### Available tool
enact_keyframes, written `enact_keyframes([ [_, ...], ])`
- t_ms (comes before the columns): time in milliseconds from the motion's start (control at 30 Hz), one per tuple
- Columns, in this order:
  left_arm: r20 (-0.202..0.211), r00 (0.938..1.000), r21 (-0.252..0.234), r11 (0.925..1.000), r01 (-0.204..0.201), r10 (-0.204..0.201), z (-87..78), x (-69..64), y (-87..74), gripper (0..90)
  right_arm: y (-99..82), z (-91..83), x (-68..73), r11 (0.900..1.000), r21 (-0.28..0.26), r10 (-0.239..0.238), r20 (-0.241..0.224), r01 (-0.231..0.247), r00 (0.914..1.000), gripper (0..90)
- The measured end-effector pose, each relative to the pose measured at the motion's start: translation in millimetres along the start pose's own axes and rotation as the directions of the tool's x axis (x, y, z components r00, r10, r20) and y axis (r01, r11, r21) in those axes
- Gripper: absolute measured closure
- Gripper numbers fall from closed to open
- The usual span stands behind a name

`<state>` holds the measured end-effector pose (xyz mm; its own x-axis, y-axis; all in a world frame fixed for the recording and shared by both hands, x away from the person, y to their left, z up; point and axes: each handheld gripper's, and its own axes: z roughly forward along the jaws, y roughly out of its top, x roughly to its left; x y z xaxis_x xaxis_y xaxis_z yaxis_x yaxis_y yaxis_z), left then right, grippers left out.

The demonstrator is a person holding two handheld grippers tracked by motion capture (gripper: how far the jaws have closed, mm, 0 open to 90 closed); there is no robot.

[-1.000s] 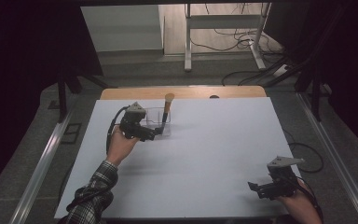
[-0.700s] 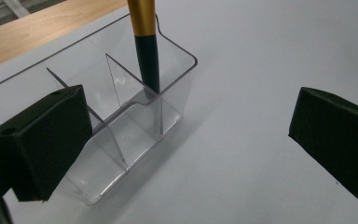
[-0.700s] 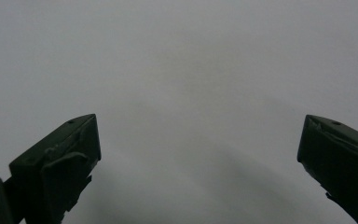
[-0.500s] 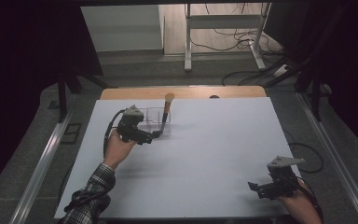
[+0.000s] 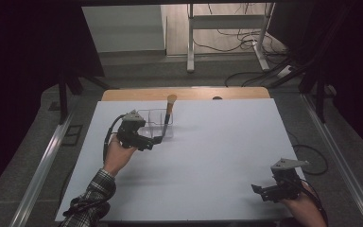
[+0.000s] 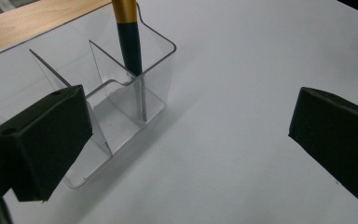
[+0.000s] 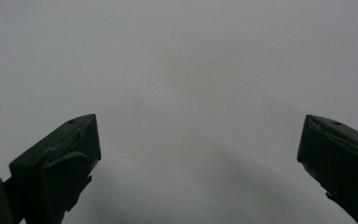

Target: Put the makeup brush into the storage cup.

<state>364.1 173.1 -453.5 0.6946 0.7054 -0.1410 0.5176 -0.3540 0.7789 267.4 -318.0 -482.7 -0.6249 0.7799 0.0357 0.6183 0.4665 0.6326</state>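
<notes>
On the white table sheet [image 5: 208, 156], at about ten o'clock from its centre, I have the left gripper [image 5: 157, 140] sitting just beside a clear plastic organizer [image 5: 157, 119]. Its jaws stand wide apart and hold nothing; in the left gripper view [image 6: 186, 140] one black jaw overlaps the near corner of the organizer [image 6: 121, 107] while the other hangs over bare sheet at three o'clock. I cannot tell whether that near jaw touches the plastic.

Thin clear walls split the organizer into compartments. A brush [image 5: 169, 111] stands in the end compartment farthest from my left hand [image 5: 118, 153], leaning toward twelve o'clock, with its pale tip up near the wooden table edge [image 5: 137, 94]. From the left gripper view I see the brush's dark handle [image 6: 130, 46] running down into that compartment, with a gold band above it.

Down at five o'clock on the sheet, well apart from the organizer, I hold the right gripper [image 5: 260, 190] low over the surface, its grey plate [image 5: 288, 163] on top. Its jaws are also spread wide and empty; the right gripper view [image 7: 198, 158] shows plain white sheet between them.
</notes>
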Motion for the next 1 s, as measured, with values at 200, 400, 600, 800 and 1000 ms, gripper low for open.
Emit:
enact_keyframes([
  [200, -0.01, 0.9999, 0.005, 0.9999, -0.009, 0.009, -3.3, -2.6, -3.1, 0.0, 0.2, 0.1, 0.1, 1.0, 0.0, -0.008, 0.001, 0.008, 1.0, 0.0],
  [400, -0.015, 0.9997, 0.013, 0.9997, -0.02, 0.02, -6.6, -4.7, -6.7, 0.0, 0.5, -0.1, 0.2, 1.0, -0.003, -0.005, 0.001, 0.005, 1.0, 0.0],
  [600, -0.02, 0.9996, 0.016, 0.9996, -0.022, 0.023, -10.3, -6.8, -10.1, 0.0, 0.5, 0.0, 0.3, 1.0, -0.004, -0.005, 0.002, 0.005, 1.0, 0.0],
  [800, -0.021, 0.9995, 0.016, 0.9996, -0.023, 0.024, -14.2, -8.6, -12.6, 0.0, 0.6, 0.0, 0.4, 1.0, -0.002, -0.007, 0.002, 0.007, 1.0, 0.0],
  [1000, -0.022, 0.9994, 0.02, 0.9994, -0.028, 0.029, -18.3, -10.1, -16.9, 0.0, 0.7, 0.1, 0.5, 1.0, -0.003, -0.007, 0.002, 0.007, 1.0, 0.0],
])
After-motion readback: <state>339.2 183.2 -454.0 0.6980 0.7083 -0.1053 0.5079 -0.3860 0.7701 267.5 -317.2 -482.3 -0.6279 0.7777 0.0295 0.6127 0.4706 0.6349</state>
